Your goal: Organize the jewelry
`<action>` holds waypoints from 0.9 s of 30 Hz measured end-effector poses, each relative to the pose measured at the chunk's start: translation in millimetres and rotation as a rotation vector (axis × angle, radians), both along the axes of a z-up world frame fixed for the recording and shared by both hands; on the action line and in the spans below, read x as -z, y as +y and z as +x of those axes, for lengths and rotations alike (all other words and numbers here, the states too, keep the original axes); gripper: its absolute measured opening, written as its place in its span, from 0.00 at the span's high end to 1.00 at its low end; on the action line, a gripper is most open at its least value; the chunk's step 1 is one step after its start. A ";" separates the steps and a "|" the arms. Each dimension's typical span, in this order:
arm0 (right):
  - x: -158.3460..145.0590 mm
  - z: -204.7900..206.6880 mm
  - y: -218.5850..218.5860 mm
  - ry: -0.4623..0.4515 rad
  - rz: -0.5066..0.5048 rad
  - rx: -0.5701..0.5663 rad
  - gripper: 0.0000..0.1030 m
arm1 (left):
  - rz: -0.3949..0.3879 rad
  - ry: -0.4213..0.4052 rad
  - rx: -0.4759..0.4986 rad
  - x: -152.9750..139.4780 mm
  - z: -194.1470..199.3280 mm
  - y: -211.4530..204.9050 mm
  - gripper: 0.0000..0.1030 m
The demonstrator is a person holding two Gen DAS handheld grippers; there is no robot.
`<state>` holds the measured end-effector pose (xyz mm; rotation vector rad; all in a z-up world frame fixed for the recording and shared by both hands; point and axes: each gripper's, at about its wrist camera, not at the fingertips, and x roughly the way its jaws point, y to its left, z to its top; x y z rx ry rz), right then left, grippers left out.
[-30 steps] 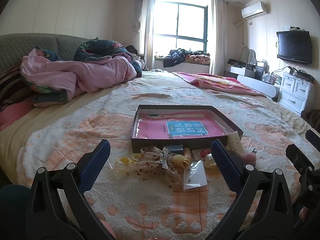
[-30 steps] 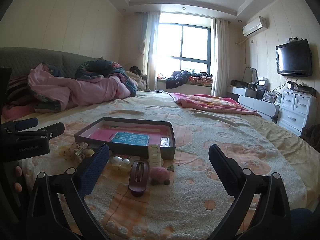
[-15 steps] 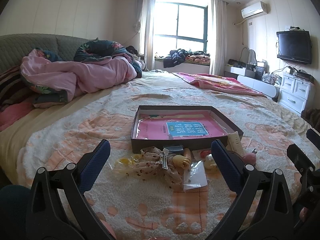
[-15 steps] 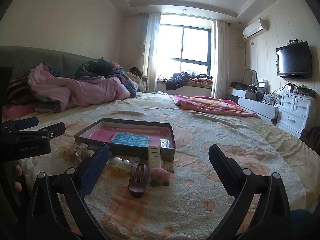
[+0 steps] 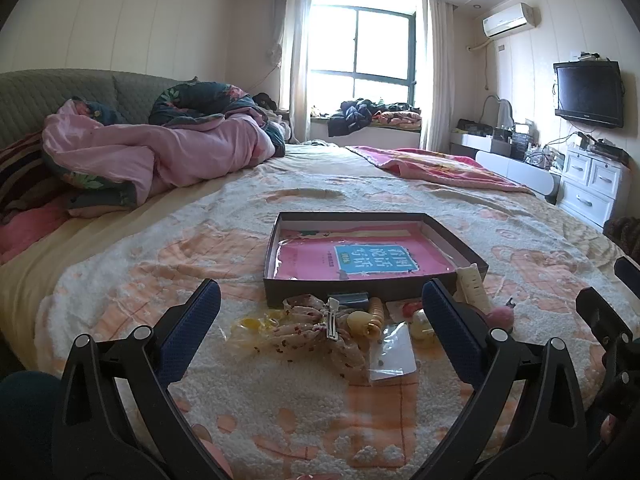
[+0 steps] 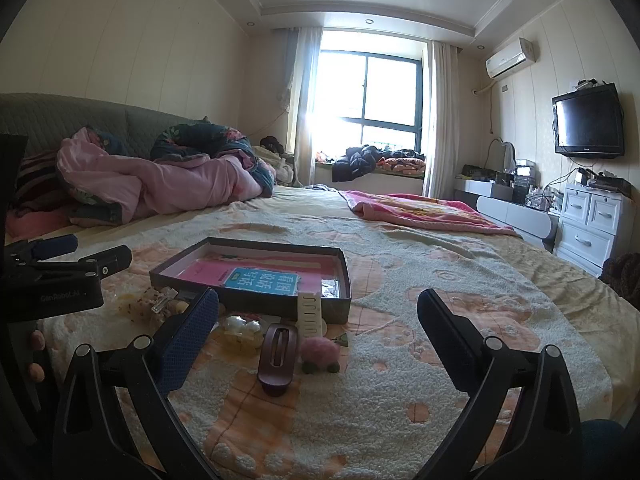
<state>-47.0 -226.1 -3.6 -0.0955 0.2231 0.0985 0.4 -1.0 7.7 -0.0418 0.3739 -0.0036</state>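
Note:
A shallow dark box (image 5: 374, 292) (image 6: 344, 300) with a pink and blue booklet (image 5: 372, 260) inside lies on the bed. Hair accessories are heaped along its near side: a dotted fabric scrunchie with a metal clip (image 5: 316, 326), a yellow coil tie (image 5: 374, 318), a small clear bag (image 5: 392, 352), a cream comb clip (image 5: 472, 284) (image 6: 310, 312), a brown hair claw (image 6: 278, 352), a pink pompom tie (image 6: 320, 354) and a pearl piece (image 6: 240, 330). My left gripper (image 5: 320, 328) is open just short of the heap. My right gripper (image 6: 316, 332) is open around the claw and pompom.
The heap rests on a fluffy cream and peach blanket (image 5: 160, 264). Rumpled pink bedding (image 5: 152, 156) lies far left, a pink blanket (image 6: 416, 208) far right. White drawers (image 6: 592, 224) and a wall TV (image 6: 588, 122) stand at the right. The left gripper's body (image 6: 60, 284) shows in the right wrist view.
The right wrist view has risen and tilted slightly. The left gripper holds still, and nothing on the bed has moved.

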 end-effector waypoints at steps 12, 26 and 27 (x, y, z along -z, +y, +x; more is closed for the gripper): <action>-0.5 1.3 0.6 0.006 -0.002 -0.006 0.06 | -0.014 0.010 -0.003 2.3 -0.2 3.1 0.10; 1.5 5.4 2.1 0.029 -0.003 -0.038 0.06 | -0.022 0.021 -0.022 2.3 4.1 10.1 0.10; 1.4 6.2 3.1 0.032 -0.004 -0.044 0.06 | -0.021 0.022 -0.027 2.6 4.6 10.5 0.10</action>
